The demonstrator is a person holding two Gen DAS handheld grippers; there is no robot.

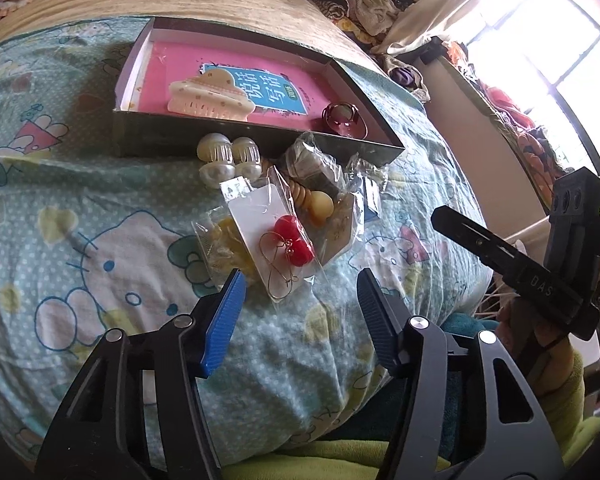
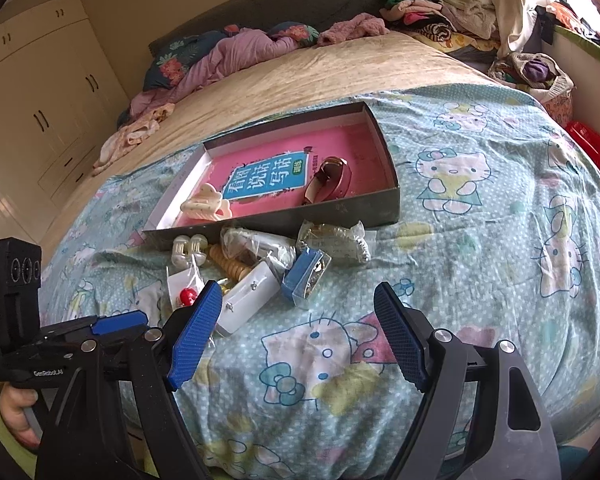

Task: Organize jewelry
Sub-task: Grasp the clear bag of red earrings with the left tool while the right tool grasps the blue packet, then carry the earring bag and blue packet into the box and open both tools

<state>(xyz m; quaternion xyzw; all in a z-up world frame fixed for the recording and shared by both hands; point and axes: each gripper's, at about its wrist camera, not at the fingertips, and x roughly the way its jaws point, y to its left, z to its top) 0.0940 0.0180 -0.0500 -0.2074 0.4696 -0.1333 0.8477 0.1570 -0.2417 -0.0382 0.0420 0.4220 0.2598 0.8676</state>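
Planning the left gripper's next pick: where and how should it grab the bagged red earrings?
Pinch the near corner of the red earring packet, coming from the near side with the open left gripper. It lies flat on the bedspread; that edge hangs clear of the pile, so the beads and hooks are spared.

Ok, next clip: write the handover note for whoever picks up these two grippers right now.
Left gripper: open, empty, just short of the red earring packet.
Right gripper: open, empty, above the quilt.
In the box: cream hair claw, pink clip.
Left to do: the pile in front of the box, including pearl clips, bead bracelet, blue packet.
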